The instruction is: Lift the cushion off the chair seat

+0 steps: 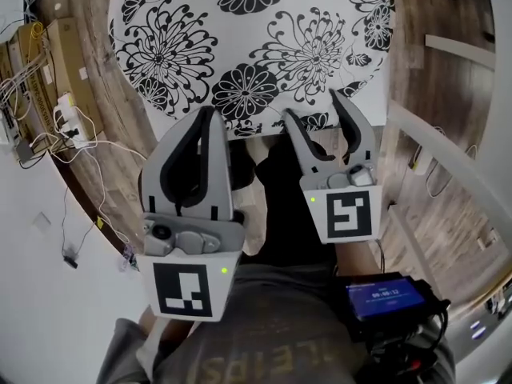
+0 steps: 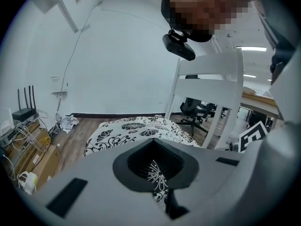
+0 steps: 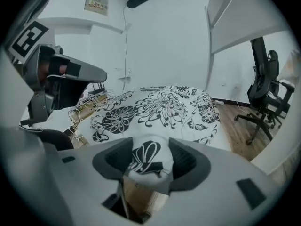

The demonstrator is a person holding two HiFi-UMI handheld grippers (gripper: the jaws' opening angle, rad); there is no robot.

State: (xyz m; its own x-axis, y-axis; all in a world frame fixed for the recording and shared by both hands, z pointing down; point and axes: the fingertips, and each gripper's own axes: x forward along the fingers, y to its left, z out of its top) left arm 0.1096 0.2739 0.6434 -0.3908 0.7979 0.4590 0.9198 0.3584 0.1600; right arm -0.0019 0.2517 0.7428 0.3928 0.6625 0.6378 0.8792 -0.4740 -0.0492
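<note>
Alongside, cables [image 1: 80, 146] and chair rail [image 1: 448, 162]; left hand-held gripper [image 1: 210, 117], right hand-held gripper [image 1: 314, 107] each tight on cushion [image 1: 256, 22].

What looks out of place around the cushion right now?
Only the floor clutter: a tangle of white cables sprawls beside the cushion, left of the left tool. The cushion itself looks flat and intact.

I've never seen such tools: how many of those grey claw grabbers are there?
2. The left grey two-finger gripper pinches the near edge of the white, black-flowered fabric cushion; the right grey gripper grips that edge beside it, fingers wider apart.
</note>
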